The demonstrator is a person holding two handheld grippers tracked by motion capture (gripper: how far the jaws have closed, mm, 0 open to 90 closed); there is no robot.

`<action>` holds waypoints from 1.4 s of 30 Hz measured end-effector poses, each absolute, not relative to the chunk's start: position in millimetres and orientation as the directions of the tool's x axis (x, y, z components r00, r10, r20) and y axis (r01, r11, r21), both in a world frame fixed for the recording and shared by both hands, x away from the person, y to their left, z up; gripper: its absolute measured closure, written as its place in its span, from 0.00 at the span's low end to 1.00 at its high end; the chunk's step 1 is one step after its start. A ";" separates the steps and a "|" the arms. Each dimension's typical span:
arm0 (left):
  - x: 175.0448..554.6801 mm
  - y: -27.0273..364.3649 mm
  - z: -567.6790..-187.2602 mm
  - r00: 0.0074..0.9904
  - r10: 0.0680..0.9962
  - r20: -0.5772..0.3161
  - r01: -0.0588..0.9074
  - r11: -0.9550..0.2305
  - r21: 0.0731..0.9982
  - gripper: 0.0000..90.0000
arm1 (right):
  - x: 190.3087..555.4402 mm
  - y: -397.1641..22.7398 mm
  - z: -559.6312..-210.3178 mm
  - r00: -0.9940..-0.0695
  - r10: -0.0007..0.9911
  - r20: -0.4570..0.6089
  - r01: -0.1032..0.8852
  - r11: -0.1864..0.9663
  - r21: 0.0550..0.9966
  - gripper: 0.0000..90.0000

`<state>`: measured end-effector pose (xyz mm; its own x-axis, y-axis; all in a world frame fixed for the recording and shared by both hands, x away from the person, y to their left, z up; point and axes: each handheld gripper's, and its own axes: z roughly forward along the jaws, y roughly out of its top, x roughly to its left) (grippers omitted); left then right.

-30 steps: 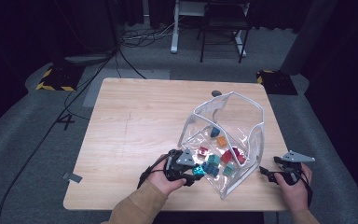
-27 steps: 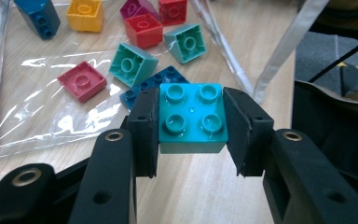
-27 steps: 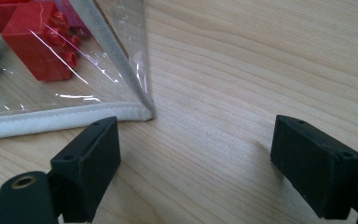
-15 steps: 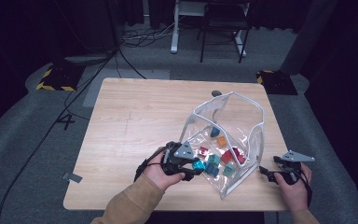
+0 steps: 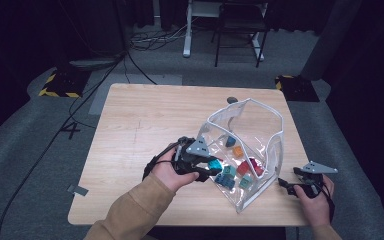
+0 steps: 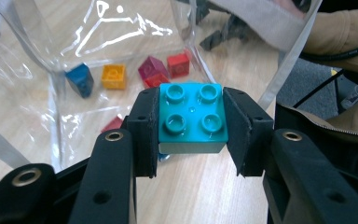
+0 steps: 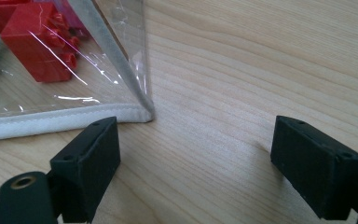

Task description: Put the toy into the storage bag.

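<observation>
1. The bench (image 5: pixel 145 125) is a pale wooden top, bare over its left and far parts; all the work sits toward its near right corner.
2. A clear bag (image 5: pixel 260 127) with white piping lies there on its side, its far end standing up and its near corner close to the bench's near edge. Its mouth seems to face the left gripper, though the clear film makes that hard to be sure of.
3. The left gripper (image 5: pixel 207 167) is at the bag's left side. Its fingers (image 6: pixel 144 135) are closed on a teal brick (image 6: pixel 193 119), one pad flat on each side, studs toward the camera, and the brick is clear of the wood.
4. The right gripper (image 5: pixel 286 186) rests low at the bench's near right edge, just beside the bag's near corner. Its fingers (image 7: pixel 91 163) stand wide apart with nothing between them, and the piped corner (image 7: pixel 142 112) lies just ahead of the left one.
5. Loose bricks lie inside the bag: a blue brick (image 6: pixel 80 79), an orange brick (image 6: pixel 113 76), a red brick (image 6: pixel 178 64) and a magenta brick (image 6: pixel 151 70), among others.
6. Judged from this, the step in hand is moving one brick between bag and bench. Whether it is going in or coming out cannot be told.
7. The next move calls for keeping the grip square so the brick does not twist, keeping it clear of the film, and perhaps the right gripper pinching the corner to steady the bag.
</observation>
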<state>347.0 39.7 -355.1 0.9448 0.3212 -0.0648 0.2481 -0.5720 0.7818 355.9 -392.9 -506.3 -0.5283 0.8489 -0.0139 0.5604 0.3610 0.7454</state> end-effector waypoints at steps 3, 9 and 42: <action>349.8 40.7 -343.9 0.945 0.321 -0.055 0.238 -0.567 0.789 0.65 | 355.9 -392.9 -506.3 -0.529 0.849 -0.014 0.560 0.361 0.746 0.18; 354.4 40.6 -321.3 0.946 0.322 -0.037 0.217 -0.546 0.809 0.65 | 356.0 -393.0 -506.3 -0.529 0.848 -0.014 0.560 0.362 0.746 0.18; 403.8 20.3 -262.3 0.932 0.363 -0.001 0.166 -0.426 0.889 0.65 | 356.0 -392.9 -506.3 -0.529 0.849 -0.015 0.560 0.362 0.746 0.18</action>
